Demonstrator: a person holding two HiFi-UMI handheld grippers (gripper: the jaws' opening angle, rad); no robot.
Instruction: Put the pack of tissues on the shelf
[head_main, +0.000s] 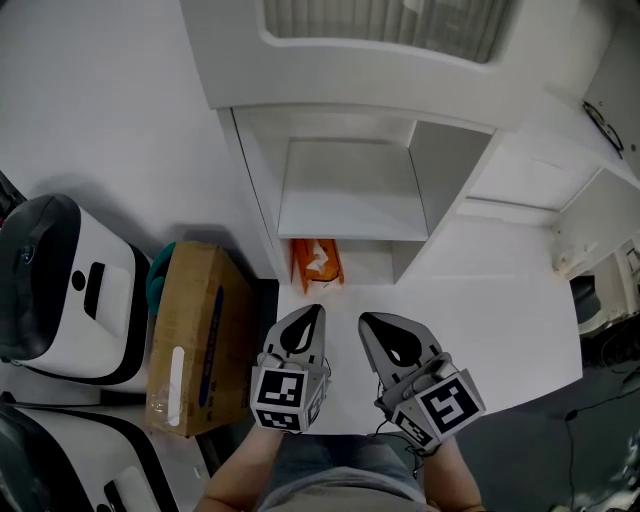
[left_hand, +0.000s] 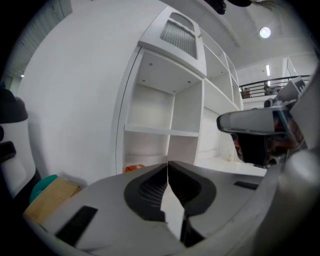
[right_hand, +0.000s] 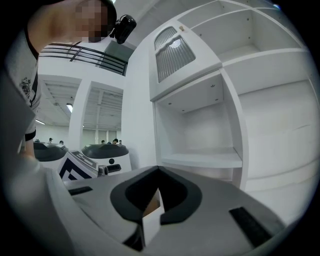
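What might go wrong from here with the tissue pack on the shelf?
The pack of tissues lies near the open front of the lowest compartment, so it could slide out. The left hand-held gripper and right hand-held gripper, both shut and empty, are close in front; a swing might bump it.

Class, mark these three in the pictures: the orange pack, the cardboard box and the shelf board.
orange pack (head_main: 316, 262): head view, middle of its wrapper.
cardboard box (head_main: 192, 305): head view, its top face.
shelf board (head_main: 350, 195): head view, bare top surface.
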